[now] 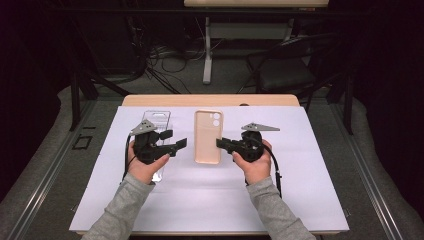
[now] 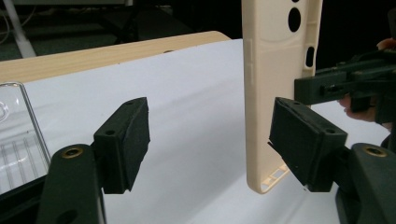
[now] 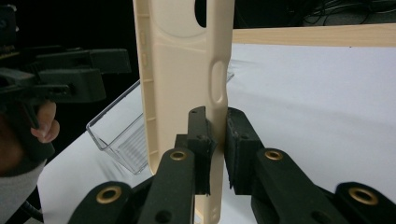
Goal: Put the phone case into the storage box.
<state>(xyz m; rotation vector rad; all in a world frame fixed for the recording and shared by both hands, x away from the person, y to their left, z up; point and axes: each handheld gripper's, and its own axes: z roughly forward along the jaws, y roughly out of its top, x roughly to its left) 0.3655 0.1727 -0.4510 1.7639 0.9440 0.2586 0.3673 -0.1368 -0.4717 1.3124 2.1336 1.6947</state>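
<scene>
Pinching one long edge of the beige phone case (image 3: 187, 93), the right gripper (image 3: 215, 140) holds it above the white sheet (image 1: 300, 200), between both hands. The left gripper (image 2: 210, 140) stands released, its jaws apart, one pad just beside the case's other edge. A clear plastic tray (image 3: 121, 140) lies behind the left gripper; I cannot tell its contents. The wooden table (image 1: 150, 100) edge shows beyond.

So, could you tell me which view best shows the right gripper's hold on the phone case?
The right gripper view: the right gripper pinches the phone case edge. The high view shows contact from afar; the left gripper view shows it partly.
</scene>
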